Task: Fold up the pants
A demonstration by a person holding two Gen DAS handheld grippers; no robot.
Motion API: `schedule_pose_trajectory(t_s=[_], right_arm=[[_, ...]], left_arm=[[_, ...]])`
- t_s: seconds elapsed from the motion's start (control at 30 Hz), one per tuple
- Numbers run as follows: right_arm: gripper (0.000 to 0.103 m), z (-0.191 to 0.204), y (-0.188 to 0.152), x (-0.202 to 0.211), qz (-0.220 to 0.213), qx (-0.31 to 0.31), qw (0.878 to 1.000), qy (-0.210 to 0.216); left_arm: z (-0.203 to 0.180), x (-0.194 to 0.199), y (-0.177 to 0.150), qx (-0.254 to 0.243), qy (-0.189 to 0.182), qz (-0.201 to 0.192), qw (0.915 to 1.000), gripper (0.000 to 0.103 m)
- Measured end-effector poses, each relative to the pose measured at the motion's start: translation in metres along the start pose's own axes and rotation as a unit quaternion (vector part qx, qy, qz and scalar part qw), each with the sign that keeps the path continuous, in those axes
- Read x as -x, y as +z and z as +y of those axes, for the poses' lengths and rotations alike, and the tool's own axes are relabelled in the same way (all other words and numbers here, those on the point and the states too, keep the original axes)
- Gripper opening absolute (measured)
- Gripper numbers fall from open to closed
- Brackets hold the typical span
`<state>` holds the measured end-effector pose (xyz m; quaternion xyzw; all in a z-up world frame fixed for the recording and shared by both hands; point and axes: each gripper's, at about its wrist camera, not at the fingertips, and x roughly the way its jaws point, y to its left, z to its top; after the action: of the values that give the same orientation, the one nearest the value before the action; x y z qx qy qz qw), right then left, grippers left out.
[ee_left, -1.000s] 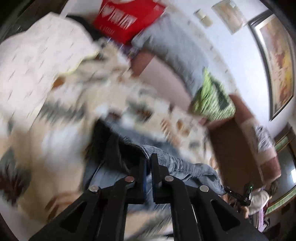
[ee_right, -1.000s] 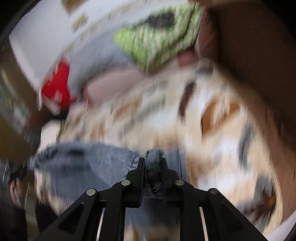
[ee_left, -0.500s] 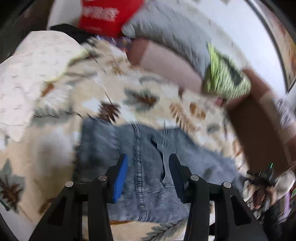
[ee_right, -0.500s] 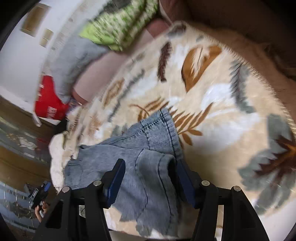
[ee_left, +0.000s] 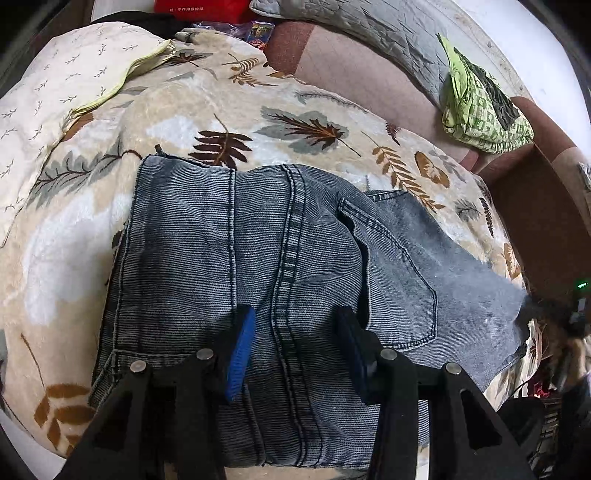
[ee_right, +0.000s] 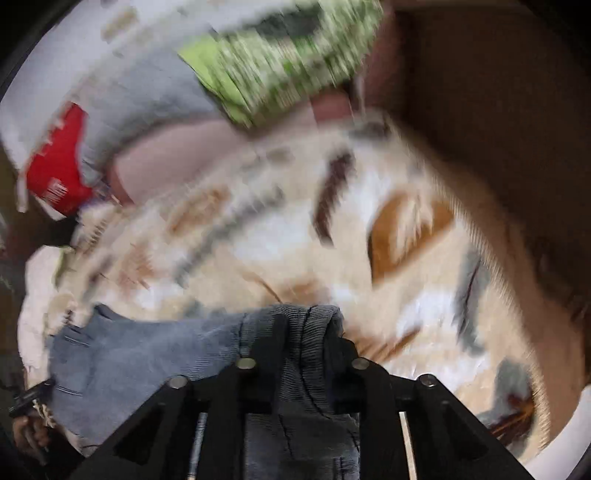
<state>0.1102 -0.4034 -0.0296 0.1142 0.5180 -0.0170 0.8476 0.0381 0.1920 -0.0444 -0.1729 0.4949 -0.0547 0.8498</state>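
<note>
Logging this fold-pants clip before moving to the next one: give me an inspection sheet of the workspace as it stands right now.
Surface: leaf-print blanket spread over a sofa.
Job's things: blue jeans lying folded on the blanket, back pocket facing up.
Clutter: green patterned cloth, grey quilted pillow, red package, cream spread at the far edge.
Grippers: left gripper open, jaws straddling the jeans' seam, pads not pressing. Right gripper has a bunched fold of the jeans between its jaws, which have just been closing; view is blurred.
Cables: nothing seen.
Surroundings: brown sofa arm, white wall behind.
</note>
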Motion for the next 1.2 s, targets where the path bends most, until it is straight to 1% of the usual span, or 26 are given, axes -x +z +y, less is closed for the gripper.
schedule_pose_trajectory(t_s=[0.03,0.07,0.1,0.13,0.2,0.23,0.3,0.37,0.4,0.43,0.47,0.5,0.53,0.6,0.63,0.7,0.77,0.8,0.83,0.87,0.9,0.97,1.07,1.1,1.17,1.2], right_arm=[[0.051,-0.006,-0.006,-0.009,0.012,-0.011,1.000,-0.009],[0.052,-0.016,-0.016,-0.011,0.011,-0.035,0.999,0.002],[0.054,-0.023,-0.022,-0.004,-0.002,-0.056,0.998,0.016],[0.061,-0.026,-0.027,0.003,-0.015,-0.067,0.997,0.022],[0.066,-0.034,-0.036,0.024,-0.043,-0.078,0.995,0.038],[0.071,-0.037,-0.040,0.033,-0.049,-0.081,0.995,0.040],[0.072,-0.044,-0.048,0.039,-0.037,-0.087,0.995,0.036],[0.072,-0.051,-0.057,0.035,-0.003,-0.112,0.993,0.044],[0.072,-0.055,-0.063,0.036,0.002,-0.133,0.989,0.057],[0.072,-0.058,-0.071,0.041,-0.002,-0.160,0.984,0.083],[0.072,-0.058,-0.079,0.045,-0.007,-0.188,0.975,0.118],[0.072,-0.055,-0.084,0.047,-0.009,-0.202,0.969,0.141],[0.072,-0.051,-0.087,0.047,-0.011,-0.212,0.964,0.158],[0.072,-0.044,-0.086,0.040,-0.008,-0.219,0.962,0.165],[0.070,-0.042,-0.085,0.030,0.003,-0.228,0.960,0.162],[0.061,-0.040,-0.083,0.004,0.026,-0.257,0.953,0.158],[0.038,-0.039,-0.082,-0.012,0.039,-0.271,0.952,0.137],[0.034,-0.039,-0.082,-0.017,0.039,-0.280,0.951,0.125],[0.027,-0.039,-0.082,-0.018,0.038,-0.284,0.951,0.117],[0.012,-0.037,-0.082,-0.017,0.034,-0.283,0.953,0.106],[0.008,-0.033,-0.081,-0.012,0.028,-0.272,0.957,0.094],[0.008,-0.024,-0.079,0.002,0.018,-0.251,0.965,0.078],[0.008,-0.014,-0.082,0.037,-0.011,-0.230,0.971,0.067],[0.008,-0.014,-0.085,0.042,-0.011,-0.229,0.971,0.064],[0.010,-0.023,-0.095,0.034,0.016,-0.239,0.969,0.059],[0.011,-0.035,-0.102,0.029,0.030,-0.251,0.966,0.054]], left_arm=[[0.001,0.001,0.000,0.001,-0.002,0.001,1.0000,0.047],[0.002,0.000,0.001,0.003,-0.004,0.002,1.0000,0.047],[0.001,0.000,0.002,0.004,-0.006,0.002,1.0000,0.047],[0.002,-0.001,0.003,0.004,-0.008,0.003,1.0000,0.047],[0.002,-0.001,0.003,0.007,-0.010,0.002,0.9999,0.047],[0.002,-0.001,0.002,0.008,-0.009,0.001,0.9999,0.048],[0.001,-0.001,0.002,0.006,-0.008,-0.001,1.0000,0.049],[-0.001,-0.001,0.001,-0.002,-0.006,-0.004,1.0000,0.051],[-0.003,-0.001,0.000,-0.006,-0.006,-0.005,1.0000,0.051],[-0.004,-0.001,0.000,-0.011,-0.004,-0.007,0.9999,0.052],[-0.005,-0.001,-0.001,-0.014,-0.003,-0.008,0.9999,0.052],[-0.006,-0.002,-0.001,-0.017,-0.003,-0.010,0.9998,0.054],[-0.006,-0.003,-0.001,-0.018,-0.002,-0.011,0.9998,0.055],[-0.009,-0.004,-0.002,-0.021,0.002,-0.014,0.9997,0.057],[-0.010,-0.004,-0.002,-0.023,0.002,-0.015,0.9996,0.057],[-0.009,-0.004,-0.002,-0.022,-0.001,-0.017,0.9996,0.057],[-0.006,-0.003,-0.003,-0.019,-0.010,-0.020,0.9996,0.057],[-0.005,-0.003,-0.003,-0.018,-0.012,-0.020,0.9996,0.057],[-0.004,-0.003,-0.003,-0.016,-0.016,-0.021,0.9995,0.058],[-0.003,-0.003,-0.002,-0.014,-0.021,-0.021,0.9994,0.058],[-0.002,-0.003,-0.002,-0.013,-0.023,-0.022,0.9994,0.058],[0.000,-0.003,-0.001,-0.008,-0.031,-0.021,0.9992,0.058],[0.004,-0.003,0.001,0.002,-0.042,-0.020,0.9989,0.058],[0.004,-0.003,0.001,0.004,-0.044,-0.019,0.9989,0.058],[0.004,-0.001,0.003,0.011,-0.044,-0.016,0.9989,0.058],[0.002,0.001,0.003,0.012,-0.040,-0.016,0.9990,0.058]])
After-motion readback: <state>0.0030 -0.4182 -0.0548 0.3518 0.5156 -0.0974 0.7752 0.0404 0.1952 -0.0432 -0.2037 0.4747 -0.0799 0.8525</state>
